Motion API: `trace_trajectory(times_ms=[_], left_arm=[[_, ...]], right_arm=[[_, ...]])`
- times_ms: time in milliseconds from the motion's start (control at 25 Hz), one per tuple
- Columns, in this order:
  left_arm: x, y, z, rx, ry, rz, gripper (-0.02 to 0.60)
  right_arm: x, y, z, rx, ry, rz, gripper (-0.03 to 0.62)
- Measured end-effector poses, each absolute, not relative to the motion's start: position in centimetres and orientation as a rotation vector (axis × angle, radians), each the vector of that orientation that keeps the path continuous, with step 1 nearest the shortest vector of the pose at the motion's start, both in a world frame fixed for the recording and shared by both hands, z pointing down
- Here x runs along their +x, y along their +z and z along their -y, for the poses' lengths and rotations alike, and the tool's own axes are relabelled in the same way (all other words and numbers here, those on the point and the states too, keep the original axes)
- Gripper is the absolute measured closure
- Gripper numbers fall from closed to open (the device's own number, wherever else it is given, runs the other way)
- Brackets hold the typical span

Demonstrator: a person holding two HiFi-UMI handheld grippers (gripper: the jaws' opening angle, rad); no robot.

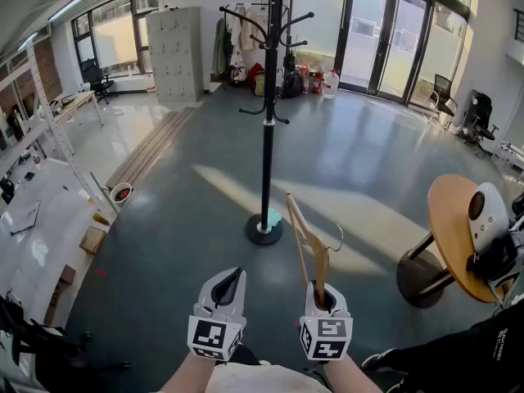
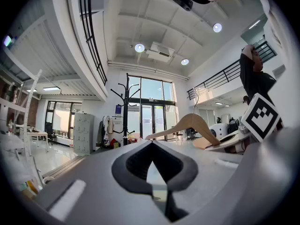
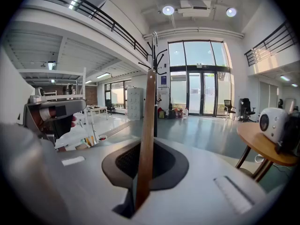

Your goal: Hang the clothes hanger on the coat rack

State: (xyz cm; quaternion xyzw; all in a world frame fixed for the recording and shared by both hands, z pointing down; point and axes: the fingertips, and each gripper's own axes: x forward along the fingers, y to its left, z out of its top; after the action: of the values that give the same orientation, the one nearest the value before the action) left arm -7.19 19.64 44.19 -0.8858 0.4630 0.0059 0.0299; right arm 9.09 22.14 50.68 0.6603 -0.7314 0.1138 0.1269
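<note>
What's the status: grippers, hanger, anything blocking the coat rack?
Left gripper shut, empty. Right gripper shut on wooden hanger, not yet hung. Coat rack ahead, nothing between.

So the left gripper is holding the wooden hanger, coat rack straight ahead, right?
No: the right gripper holds the wooden hanger, as the right gripper view shows; the left gripper holds nothing. The coat rack is straight ahead.

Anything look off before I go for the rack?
Nothing stands out. The right hand-held gripper is shut on the wooden hanger, the coat rack stands upright, and the left hand-held gripper is shut, empty.
</note>
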Motion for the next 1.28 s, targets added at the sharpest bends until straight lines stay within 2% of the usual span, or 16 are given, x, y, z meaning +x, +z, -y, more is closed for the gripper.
trace_trajectory(times_ms=[1280], left_arm=[[-7.1,46.3,-17.1,-2.745,-0.065,-1.451,0.581]], right_arm=[[10.7,53.0,-19.8,1.937,0.445,2.104,0.557]])
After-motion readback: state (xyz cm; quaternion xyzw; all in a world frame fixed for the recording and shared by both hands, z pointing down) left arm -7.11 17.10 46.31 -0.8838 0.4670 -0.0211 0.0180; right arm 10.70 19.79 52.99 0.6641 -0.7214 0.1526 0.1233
